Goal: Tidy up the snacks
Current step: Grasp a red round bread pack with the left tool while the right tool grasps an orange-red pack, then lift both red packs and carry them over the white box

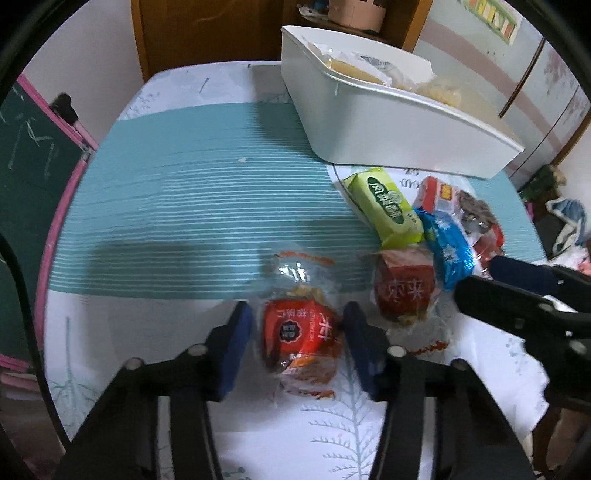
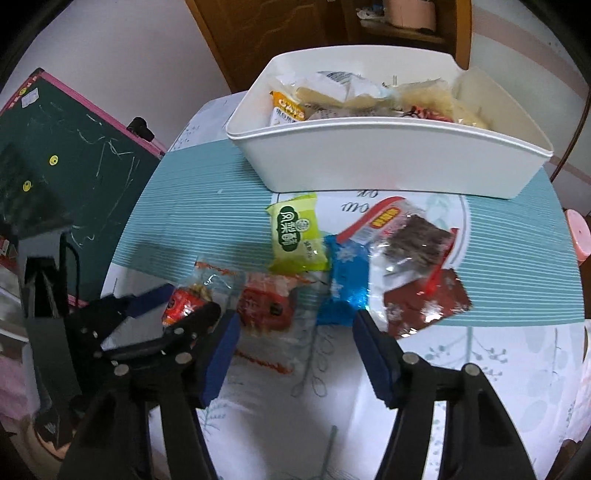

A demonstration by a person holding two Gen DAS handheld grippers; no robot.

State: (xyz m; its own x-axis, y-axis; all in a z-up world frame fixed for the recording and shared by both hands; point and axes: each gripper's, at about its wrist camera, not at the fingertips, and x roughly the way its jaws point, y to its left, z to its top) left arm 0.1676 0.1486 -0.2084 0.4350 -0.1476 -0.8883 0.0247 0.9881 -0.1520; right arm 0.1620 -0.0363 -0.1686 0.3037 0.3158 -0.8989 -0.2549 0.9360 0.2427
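My left gripper (image 1: 297,317) is open, its blue pads on either side of a red snack pack in clear wrap (image 1: 301,332) lying on the table; it also shows in the right wrist view (image 2: 184,299). My right gripper (image 2: 293,328) is open and empty just in front of a second red pack (image 2: 266,304) and a blue pack (image 2: 345,284). A green pack (image 2: 295,236) and a clear pack with dark pieces (image 2: 413,240) lie behind them. The white bin (image 2: 388,162) at the back holds several snacks.
The table has a teal striped mat (image 1: 192,206) over a white leaf-print cloth. A green chalkboard with a pink frame (image 2: 66,155) stands to the left. A wooden cabinet (image 1: 207,33) is behind the table.
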